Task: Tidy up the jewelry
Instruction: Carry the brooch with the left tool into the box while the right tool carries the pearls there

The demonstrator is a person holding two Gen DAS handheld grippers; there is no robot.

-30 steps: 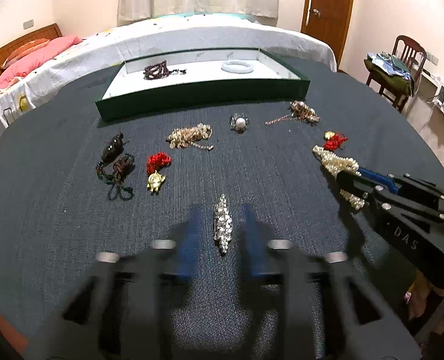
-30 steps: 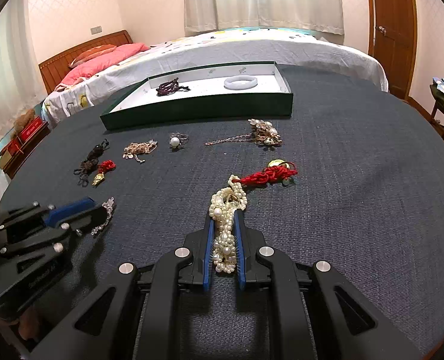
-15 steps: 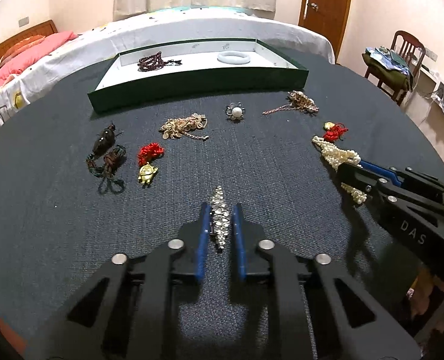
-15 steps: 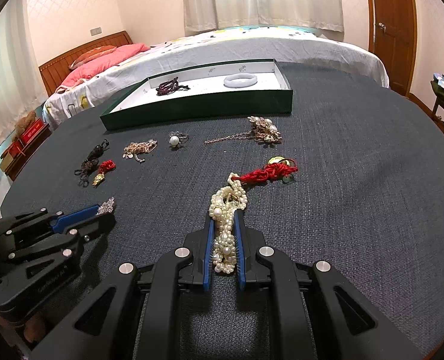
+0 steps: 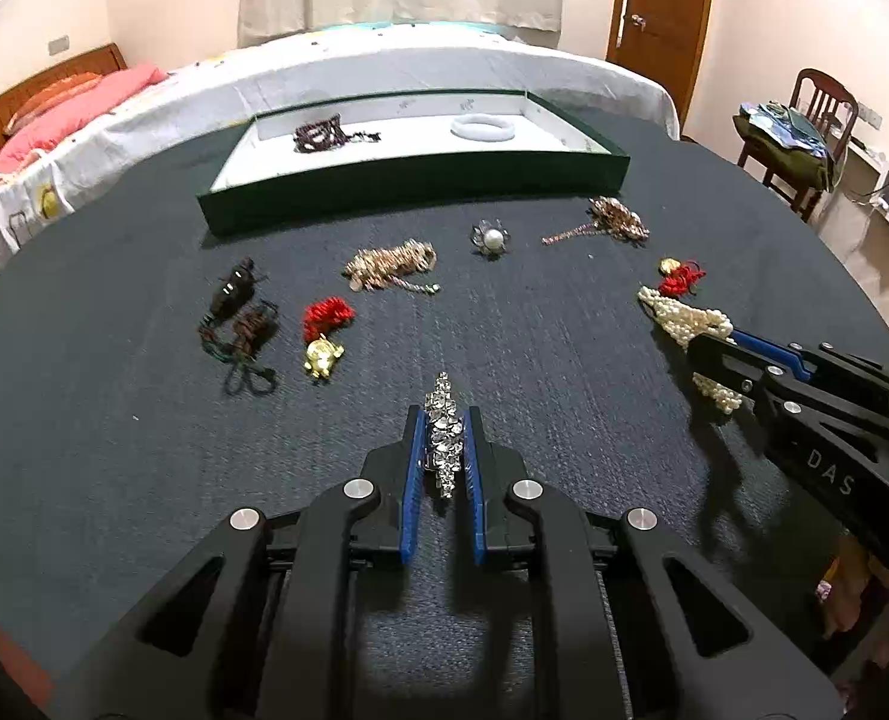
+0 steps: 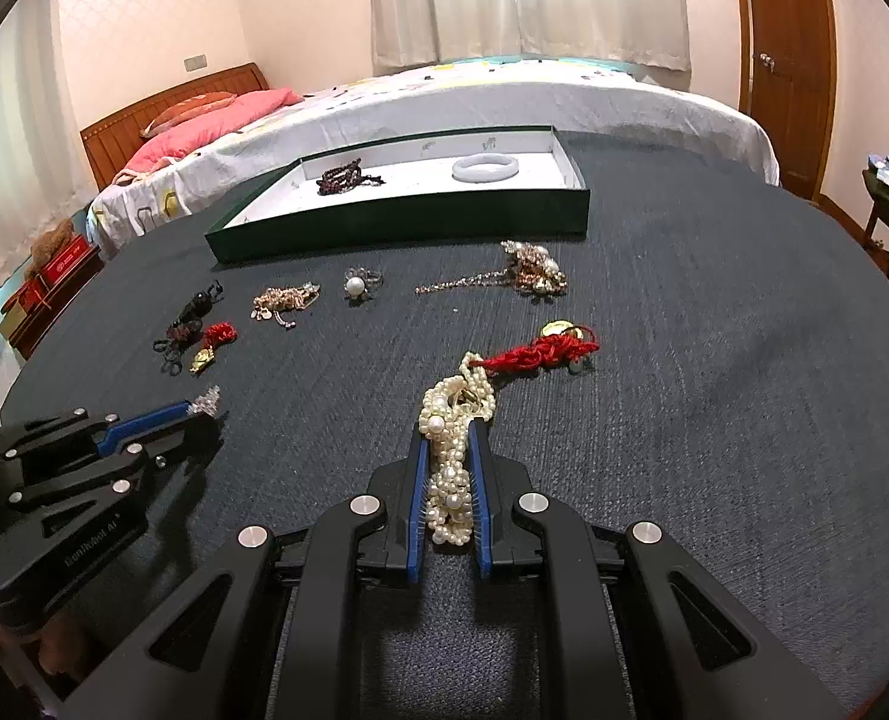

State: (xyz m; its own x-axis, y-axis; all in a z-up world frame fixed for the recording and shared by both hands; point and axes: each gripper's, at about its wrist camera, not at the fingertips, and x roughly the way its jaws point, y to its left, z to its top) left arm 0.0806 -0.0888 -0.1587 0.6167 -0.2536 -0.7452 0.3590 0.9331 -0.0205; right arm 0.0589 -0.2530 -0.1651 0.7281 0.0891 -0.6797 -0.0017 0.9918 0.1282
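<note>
Blue pads of the left gripper (image 5: 443, 420) clamp a rhinestone piece (image 5: 444, 435) on the dark cloth (image 5: 564, 360), while off to its right the right gripper (image 6: 448, 432) grips a pearl strand (image 6: 453, 420).

You had a dark blue-grey woven cloth (image 5: 144, 480) under everything. The tray (image 5: 414, 186) was dark green outside, white inside, with a white bangle (image 5: 482, 127) and dark maroon beads (image 5: 318, 135). Your black left gripper (image 5: 443, 420) had blue pads (image 5: 413, 468) around a silver rhinestone piece (image 5: 443, 432); the right gripper (image 6: 451, 438) framed cream pearls (image 6: 453, 420) beside a red cord (image 6: 540, 354).
</note>
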